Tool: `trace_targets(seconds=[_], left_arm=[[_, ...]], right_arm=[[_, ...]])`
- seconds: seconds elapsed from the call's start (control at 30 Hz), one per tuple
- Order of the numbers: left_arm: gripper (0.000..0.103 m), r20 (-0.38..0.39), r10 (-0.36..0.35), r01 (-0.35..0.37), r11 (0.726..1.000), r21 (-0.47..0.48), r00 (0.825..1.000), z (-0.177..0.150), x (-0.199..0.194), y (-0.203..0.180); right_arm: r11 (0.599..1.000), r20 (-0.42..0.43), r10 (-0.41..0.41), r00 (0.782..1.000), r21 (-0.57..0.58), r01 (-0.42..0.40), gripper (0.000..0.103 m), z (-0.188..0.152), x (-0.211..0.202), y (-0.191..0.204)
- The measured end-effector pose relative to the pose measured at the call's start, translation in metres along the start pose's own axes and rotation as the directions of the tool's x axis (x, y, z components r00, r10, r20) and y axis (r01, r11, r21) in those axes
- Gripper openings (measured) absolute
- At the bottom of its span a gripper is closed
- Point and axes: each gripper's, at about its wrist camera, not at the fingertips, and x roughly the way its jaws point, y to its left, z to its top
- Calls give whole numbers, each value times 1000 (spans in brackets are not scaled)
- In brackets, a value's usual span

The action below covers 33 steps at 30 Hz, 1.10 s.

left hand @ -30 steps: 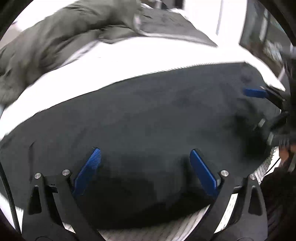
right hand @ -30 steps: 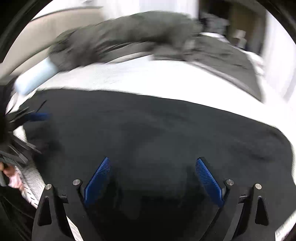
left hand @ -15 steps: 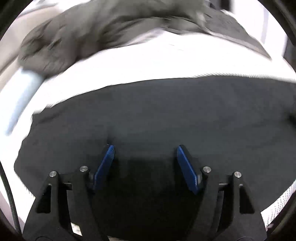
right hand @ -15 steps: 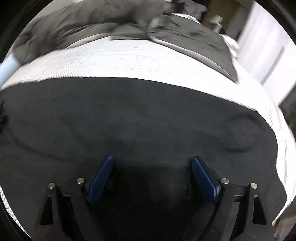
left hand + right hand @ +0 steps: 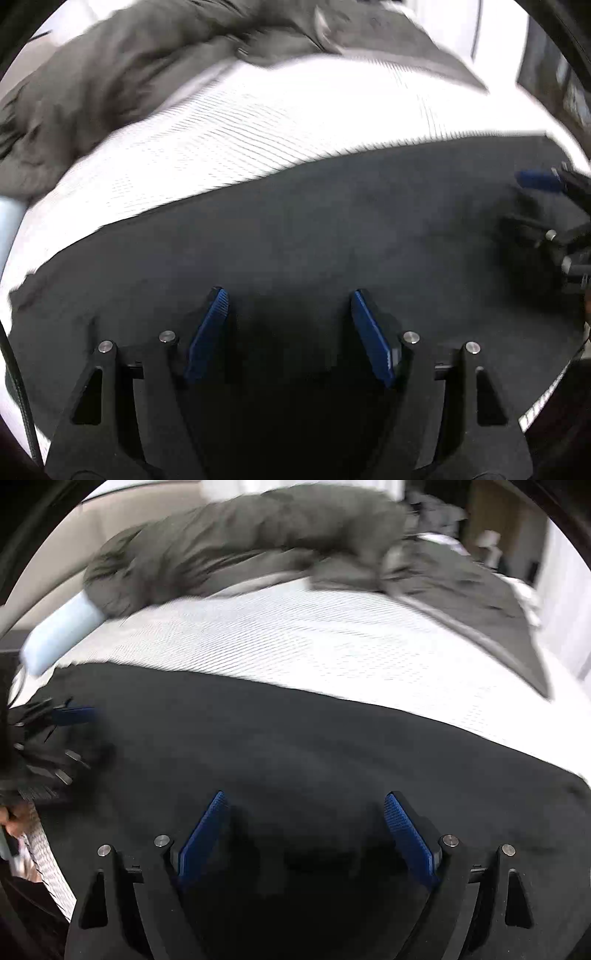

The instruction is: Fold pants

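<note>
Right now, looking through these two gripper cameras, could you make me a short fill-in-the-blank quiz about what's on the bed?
1. The pants spread flat on the white mattress are ____ in colour.
2. Behind them, a rumpled ____ blanket lies heaped.
3. The pads of the left gripper and the right gripper are ____ in colour.
4. At the mattress's left edge lies a pale ____ pillow.

Missing words: black; grey; blue; blue
</note>
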Motion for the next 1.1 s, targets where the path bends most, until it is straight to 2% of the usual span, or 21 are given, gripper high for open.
trace_targets(seconds=[0.07, 0.13, 0.17, 0.23, 0.3, 0.33, 0.37, 0.43, 0.53, 0.57, 0.63, 0.67, 0.73, 0.8, 0.87, 0.93, 0.97, 1.03, 1.07, 1.1], left_arm=[[71, -8, 16, -16, 1000, 4, 1000, 9, 9, -3], [72, -15, 27, -28, 999, -20, 1000, 12, 12, 6], [77, -16, 60, -61, 997, -45, 998, 9, 12, 20], [88, -2, 77, -77, 993, -90, 997, 2, 8, 43], [88, -16, 181, -182, 975, -128, 983, -8, 8, 70], [88, -12, 203, -203, 965, -164, 979, -14, 6, 86], [88, -8, 197, -194, 957, -216, 980, -19, 5, 99], [87, 0, 185, -175, 933, -314, 983, -26, 3, 119], [80, 8, 188, -176, 933, -315, 982, -25, -2, 119], [78, 11, 186, -173, 933, -315, 982, -23, -5, 115], [78, 61, 181, -154, 938, -312, 982, -14, -18, 102], [78, 99, 121, -89, 954, -285, 988, -7, -24, 89], [78, 125, 51, -21, 973, -230, 991, 6, -27, 65], [78, 117, 30, -11, 987, -159, 993, 22, -17, 37], [78, 78, 9, -2, 996, -94, 997, 35, 2, 12], [78, -3, 10, -10, 999, -32, 1000, 42, 32, -6], [82, -25, 19, -20, 999, -34, 1000, 43, 43, -6], [86, -16, 2, -3, 998, -70, 1000, 44, 46, 5], [85, -16, 32, -33, 995, -91, 999, 45, 45, 18], [85, -11, 65, -66, 992, -104, 998, 45, 44, 29]], right_arm=[[998, -47, -18, 999, -57, 15, 88, 7, 18, 18], [993, -85, -66, 994, -98, 57, 88, 6, 30, 20], [994, -84, -69, 994, -91, 61, 88, 5, 29, 16], [991, -93, -125, 988, -64, 120, 89, 1, 22, -9], [965, -100, -263, 960, -36, 261, 92, -5, 19, -40], [950, -104, -311, 945, -15, 311, 94, -9, 17, -56], [940, -106, -338, 935, 20, 342, 97, -12, 14, -75], [928, -108, -353, 929, 87, 363, 97, -17, 11, -101], [933, -104, -300, 948, 175, 314, 97, -19, 4, -116], [929, -101, -307, 946, 185, 321, 97, -17, 1, -113], [951, -41, -244, 969, 184, 248, 97, -8, -11, -95], [963, -13, -202, 979, 179, 201, 97, -1, -13, -83], [981, 33, -121, 992, 156, 115, 97, 9, -20, -57], [992, 51, -33, 998, 122, 26, 97, 23, -15, -27], [996, 29, 29, 999, 83, -31, 97, 33, -1, -2], [999, -8, 8, 1000, 37, -8, 97, 37, 15, 13], [1000, -37, -23, 999, 9, 23, 97, 39, 26, 15], [986, -84, -157, 984, -60, 152, 97, 34, 41, 23], [978, -75, -197, 978, -79, 191, 97, 31, 42, 19], [980, -77, -193, 978, -62, 189, 97, 30, 40, 9]])
